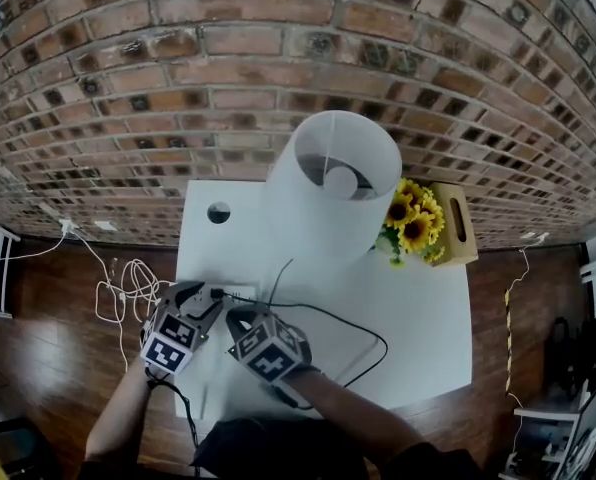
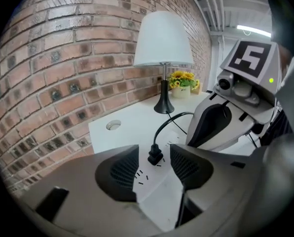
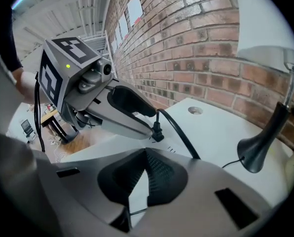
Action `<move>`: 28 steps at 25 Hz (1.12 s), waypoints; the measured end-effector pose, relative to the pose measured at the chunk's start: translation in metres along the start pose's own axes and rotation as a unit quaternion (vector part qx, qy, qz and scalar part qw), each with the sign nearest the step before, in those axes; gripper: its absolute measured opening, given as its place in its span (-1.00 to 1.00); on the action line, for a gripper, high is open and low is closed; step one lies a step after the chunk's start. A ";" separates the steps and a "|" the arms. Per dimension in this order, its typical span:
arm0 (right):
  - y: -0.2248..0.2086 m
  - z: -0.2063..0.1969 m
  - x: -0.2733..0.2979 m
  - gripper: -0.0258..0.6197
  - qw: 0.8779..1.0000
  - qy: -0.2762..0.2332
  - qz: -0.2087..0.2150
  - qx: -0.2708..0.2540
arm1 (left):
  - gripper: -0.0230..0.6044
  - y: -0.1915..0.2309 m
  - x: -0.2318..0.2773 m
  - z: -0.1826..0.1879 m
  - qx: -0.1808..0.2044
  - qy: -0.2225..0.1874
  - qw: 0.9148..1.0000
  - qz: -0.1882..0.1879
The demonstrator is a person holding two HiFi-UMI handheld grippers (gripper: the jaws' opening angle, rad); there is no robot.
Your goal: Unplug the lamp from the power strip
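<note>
One view, the left gripper view, shows what the head view cannot: the left hand-held gripper (image 2: 154,148) has its jaws apart around the black plug (image 2: 155,157) of the lamp (image 2: 163,38), seated in the power strip (image 2: 157,191). The right hand-held gripper (image 3: 146,154), plug just ahead, has jaws together, empty.

- Head view: up high, peering steeply down on the white table (image 1: 418,348), brick wall (image 1: 178,88) across the top, lamp (image 1: 333,183) shade right under the lens.
- Left gripper view: down low, hugging the tabletop, facing rightward along the wall toward the lamp.
- Right gripper view: low as well, aimed leftward, lamp at the right edge.
- Crossing over the black plug (image 2: 155,157), close in both gripper views; also caught small from above.
</note>
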State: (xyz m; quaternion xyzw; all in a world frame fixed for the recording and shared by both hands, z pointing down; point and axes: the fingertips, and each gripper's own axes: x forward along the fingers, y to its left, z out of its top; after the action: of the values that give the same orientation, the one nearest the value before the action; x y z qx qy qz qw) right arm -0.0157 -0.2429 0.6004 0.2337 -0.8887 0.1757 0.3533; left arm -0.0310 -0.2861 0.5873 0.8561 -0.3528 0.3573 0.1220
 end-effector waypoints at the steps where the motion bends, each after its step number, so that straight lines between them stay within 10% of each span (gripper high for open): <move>1: -0.002 0.001 0.001 -0.91 1.000 0.000 -0.004 -0.002 | -0.24 0.000 0.003 -0.002 -0.001 0.004 1.000 -0.004; 28: -0.023 -0.006 0.028 -0.91 0.969 0.127 -0.047 -0.208 | -0.56 -0.003 0.030 -0.016 0.011 0.024 0.998 -0.053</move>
State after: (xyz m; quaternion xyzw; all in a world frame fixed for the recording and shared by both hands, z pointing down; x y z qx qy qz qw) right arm -0.0179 -0.2670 0.6275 0.1724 -0.8417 -0.0018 0.5117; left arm -0.0225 -0.2919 0.6200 0.8660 -0.2998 0.3752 0.1395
